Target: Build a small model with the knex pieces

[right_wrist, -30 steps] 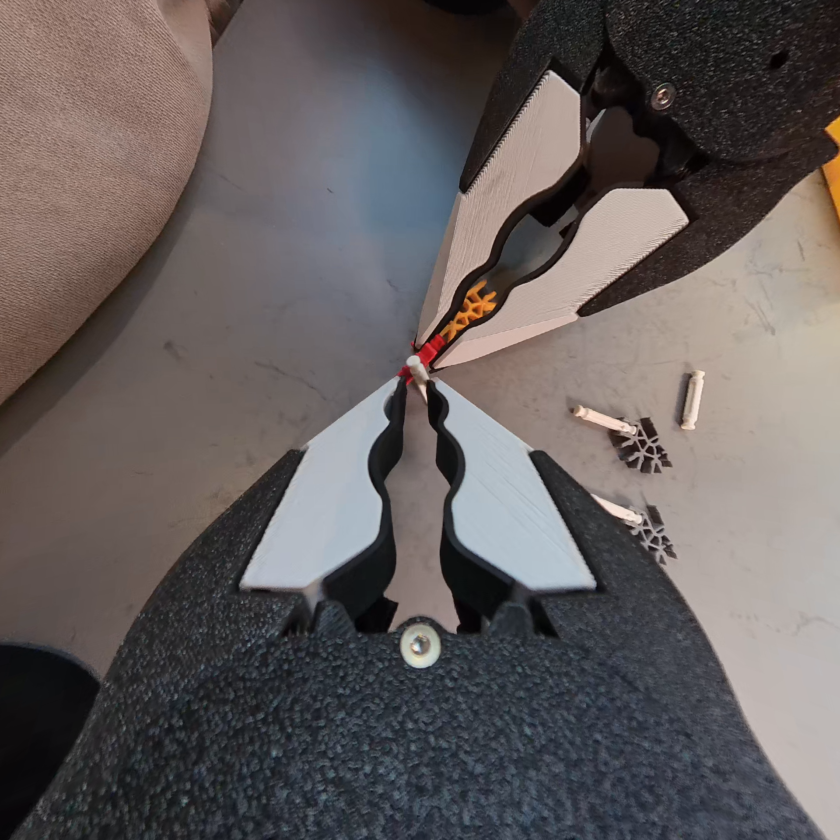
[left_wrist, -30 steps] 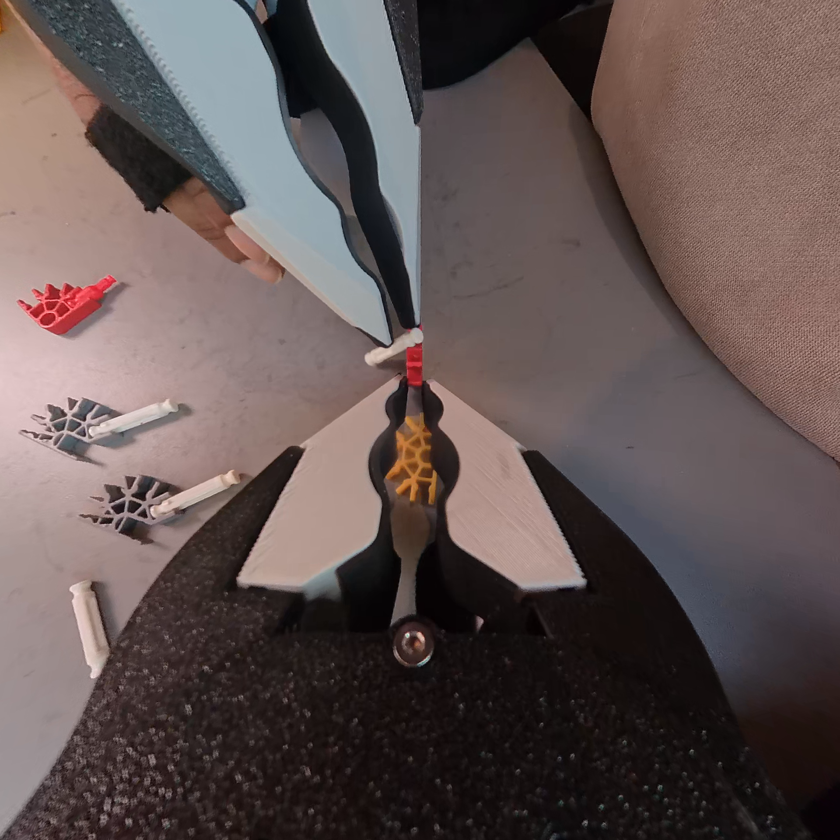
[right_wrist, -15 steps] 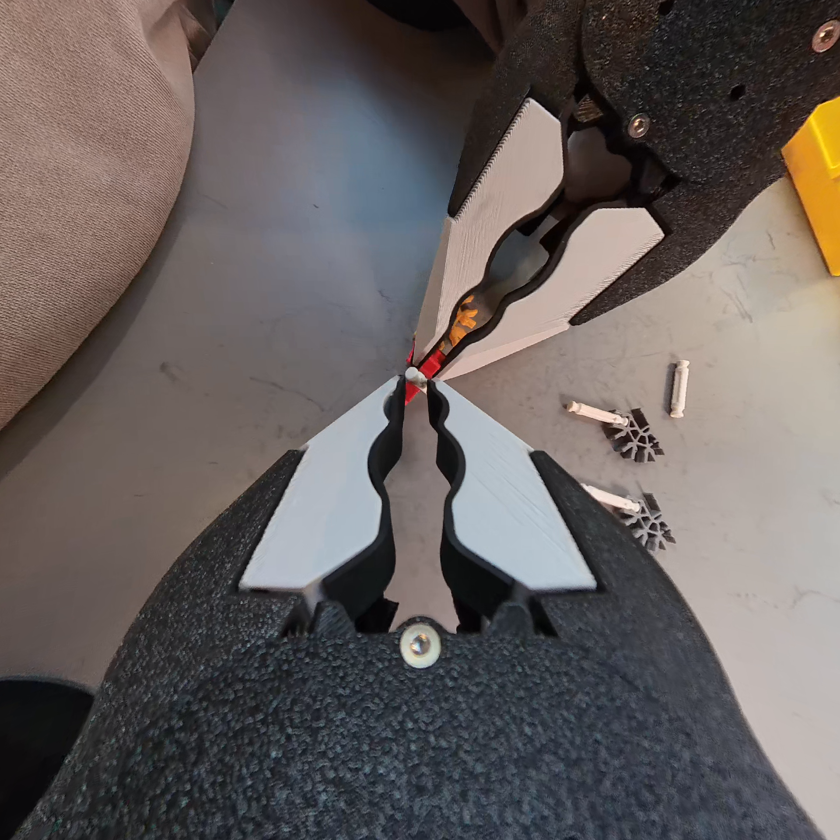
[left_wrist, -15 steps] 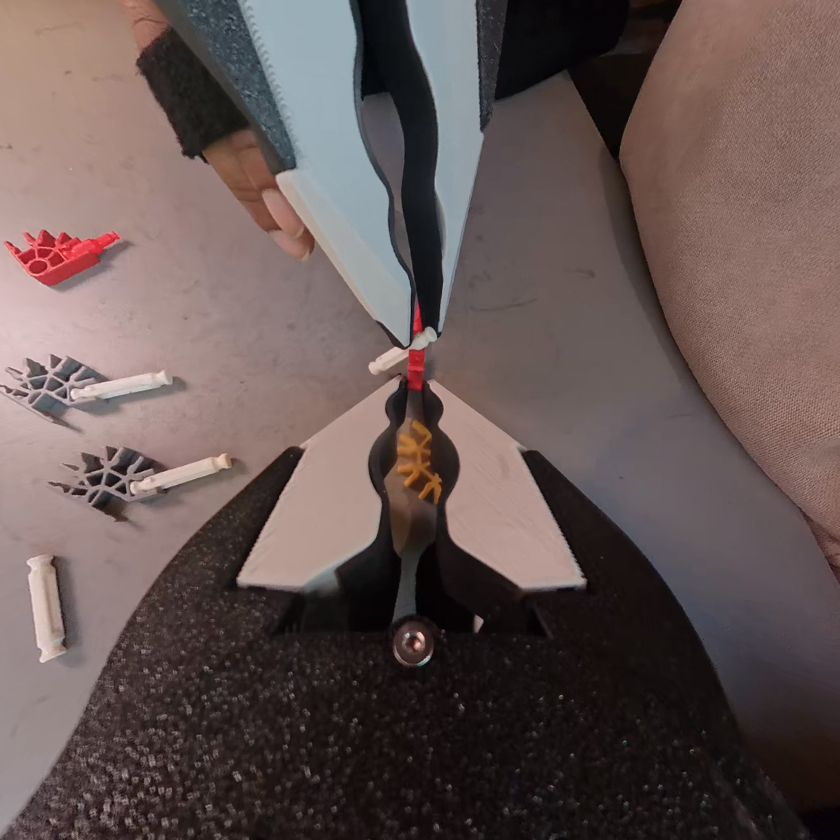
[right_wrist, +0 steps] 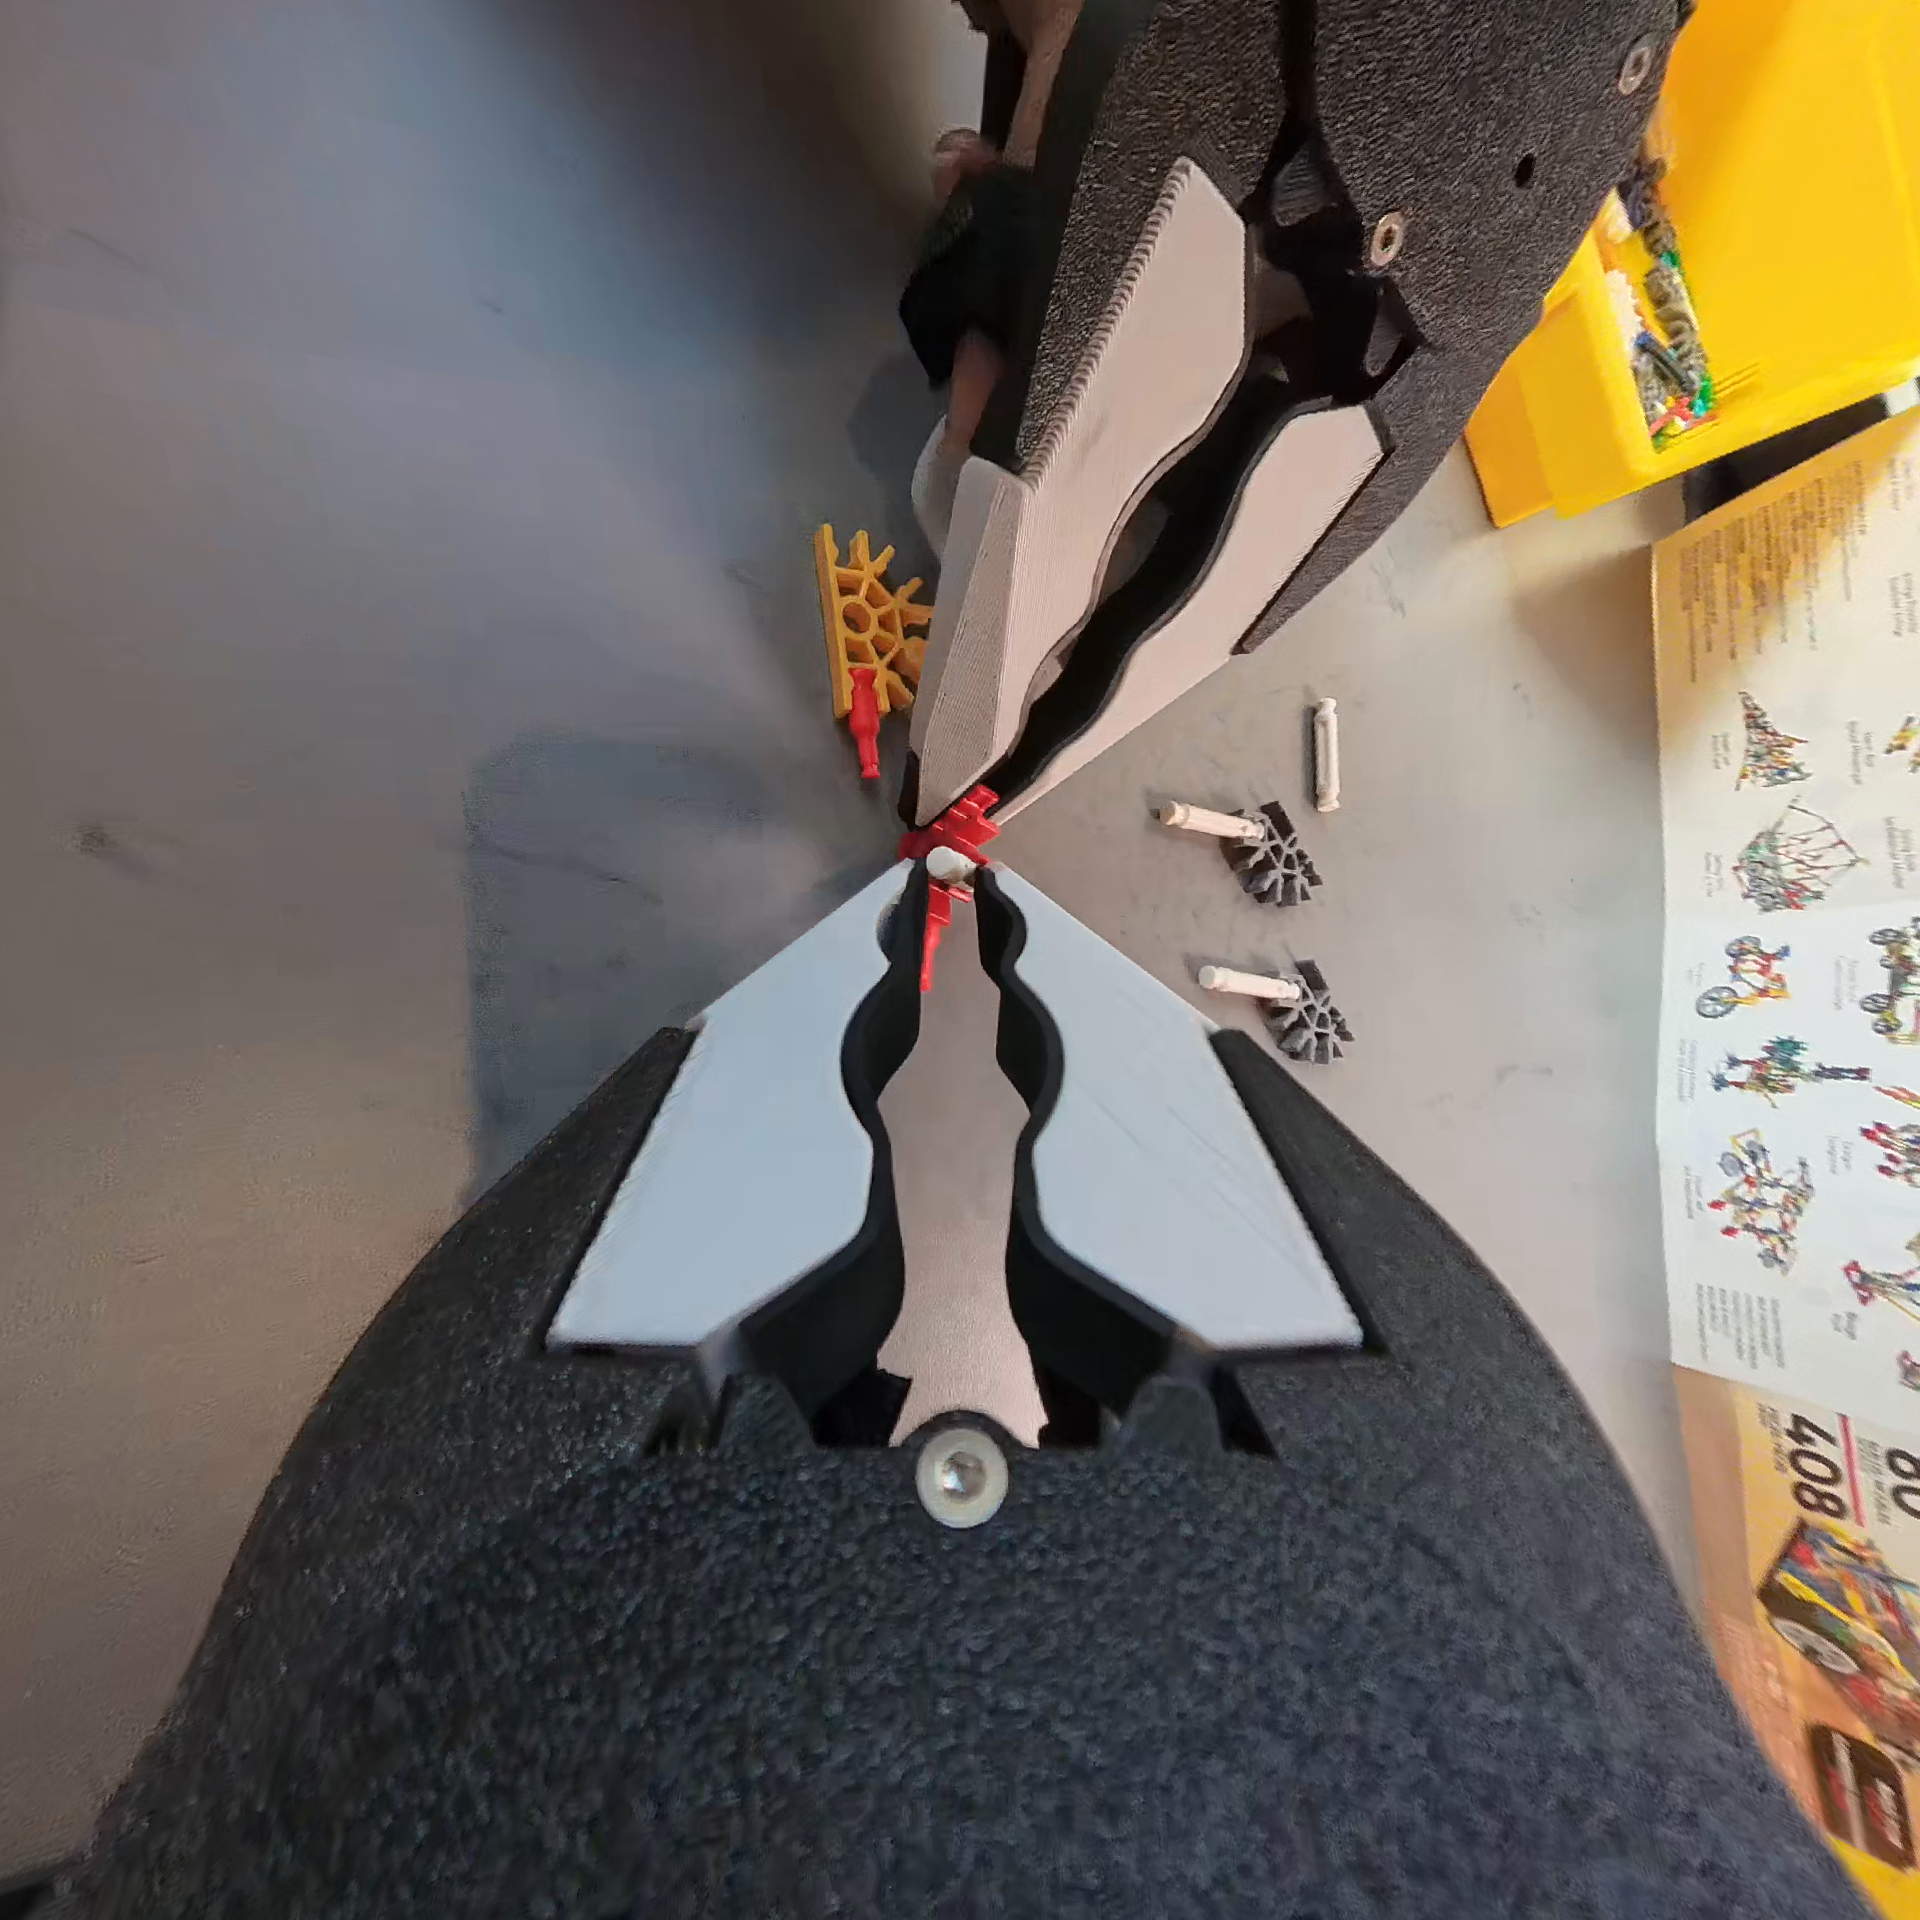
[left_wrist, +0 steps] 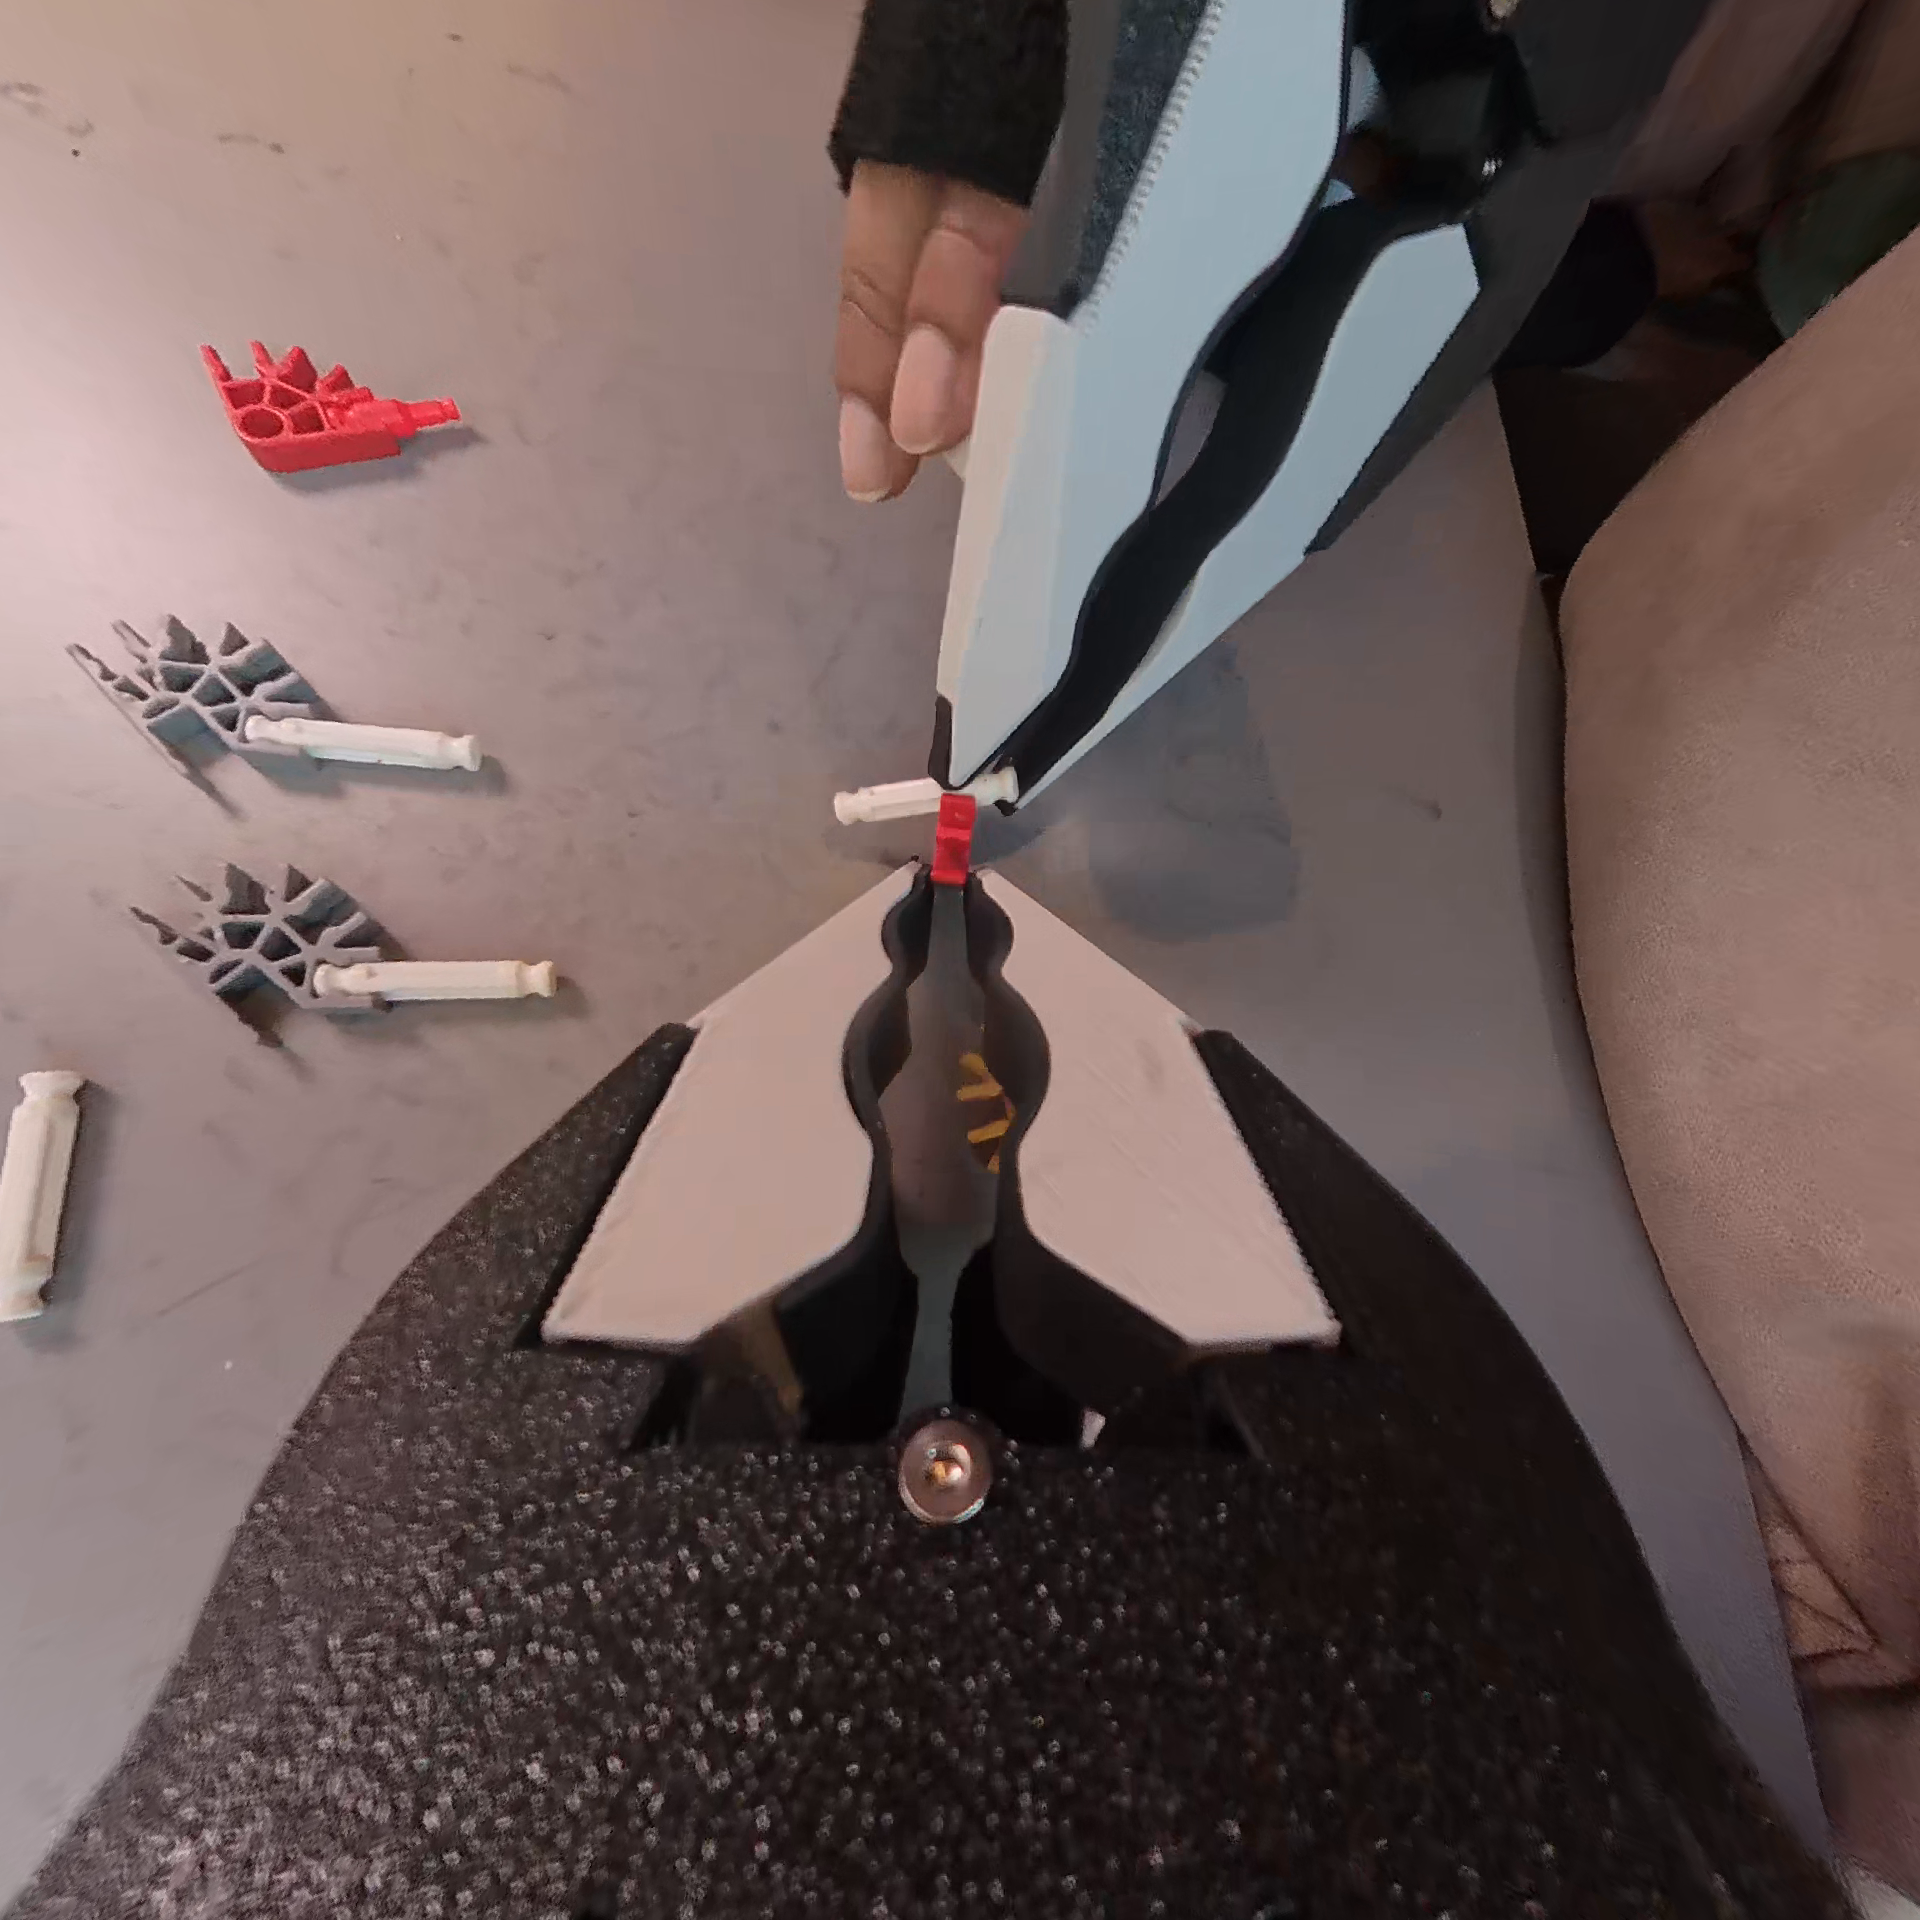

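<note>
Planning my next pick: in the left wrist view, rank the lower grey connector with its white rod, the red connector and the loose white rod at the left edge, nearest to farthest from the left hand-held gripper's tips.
1. Lower grey connector, left of the left hand-held gripper.
2. Red connector, upper left, and the loose white rod, left edge: too close to call.

Grey table (left_wrist: 623, 260) bearing connectors (red, grey) and rods.
</note>
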A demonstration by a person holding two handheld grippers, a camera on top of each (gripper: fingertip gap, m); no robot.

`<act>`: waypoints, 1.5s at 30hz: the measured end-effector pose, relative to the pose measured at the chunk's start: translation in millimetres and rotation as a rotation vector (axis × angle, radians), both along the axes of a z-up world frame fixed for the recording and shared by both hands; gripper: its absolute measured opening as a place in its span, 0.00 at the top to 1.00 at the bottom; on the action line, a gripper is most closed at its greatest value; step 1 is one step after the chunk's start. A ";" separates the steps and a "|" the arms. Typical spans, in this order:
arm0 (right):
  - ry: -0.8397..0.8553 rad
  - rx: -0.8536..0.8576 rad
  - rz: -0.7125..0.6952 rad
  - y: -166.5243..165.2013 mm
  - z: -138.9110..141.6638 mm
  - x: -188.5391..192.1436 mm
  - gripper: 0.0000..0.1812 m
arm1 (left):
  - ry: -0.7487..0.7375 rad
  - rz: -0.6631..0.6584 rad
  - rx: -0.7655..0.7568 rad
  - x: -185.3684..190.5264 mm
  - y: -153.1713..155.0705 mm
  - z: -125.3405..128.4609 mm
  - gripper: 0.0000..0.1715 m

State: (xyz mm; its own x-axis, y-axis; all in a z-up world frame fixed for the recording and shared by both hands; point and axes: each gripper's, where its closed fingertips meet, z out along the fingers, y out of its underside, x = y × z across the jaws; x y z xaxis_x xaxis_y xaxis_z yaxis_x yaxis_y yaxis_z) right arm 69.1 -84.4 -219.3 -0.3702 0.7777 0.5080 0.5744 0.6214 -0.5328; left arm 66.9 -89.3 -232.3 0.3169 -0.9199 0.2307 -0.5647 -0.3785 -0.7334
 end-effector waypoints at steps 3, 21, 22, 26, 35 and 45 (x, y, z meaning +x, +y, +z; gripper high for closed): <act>0.002 0.106 -0.049 3.2 -2.0 3.1 0.96 | -0.018 0.063 -0.027 2.8 1.9 1.2 0.97; 0.160 0.048 -0.193 7.6 -5.2 3.3 0.97 | -0.022 0.179 -0.009 6.5 1.9 1.7 0.98; 0.167 0.045 -0.200 7.4 -5.4 3.4 0.97 | -0.021 0.185 -0.008 6.6 1.9 1.8 0.98; 0.184 0.017 -0.235 6.4 -6.4 3.4 0.96 | -0.026 0.217 -0.019 6.7 2.4 1.9 0.98; 0.171 0.141 -0.262 9.9 -3.7 6.2 0.96 | -0.019 0.257 -0.016 9.2 4.0 1.5 0.97; 0.152 0.289 -0.319 14.2 -0.8 9.0 0.98 | -0.028 0.285 -0.030 10.1 6.7 1.9 0.98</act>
State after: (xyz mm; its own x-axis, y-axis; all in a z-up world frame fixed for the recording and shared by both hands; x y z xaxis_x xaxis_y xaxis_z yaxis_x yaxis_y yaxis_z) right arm 78.1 -70.2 -220.2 -0.0401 0.6592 0.7509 0.6898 0.5619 -0.4565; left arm 77.0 -82.6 -230.4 0.5547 -0.7876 0.2684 -0.4124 -0.5404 -0.7334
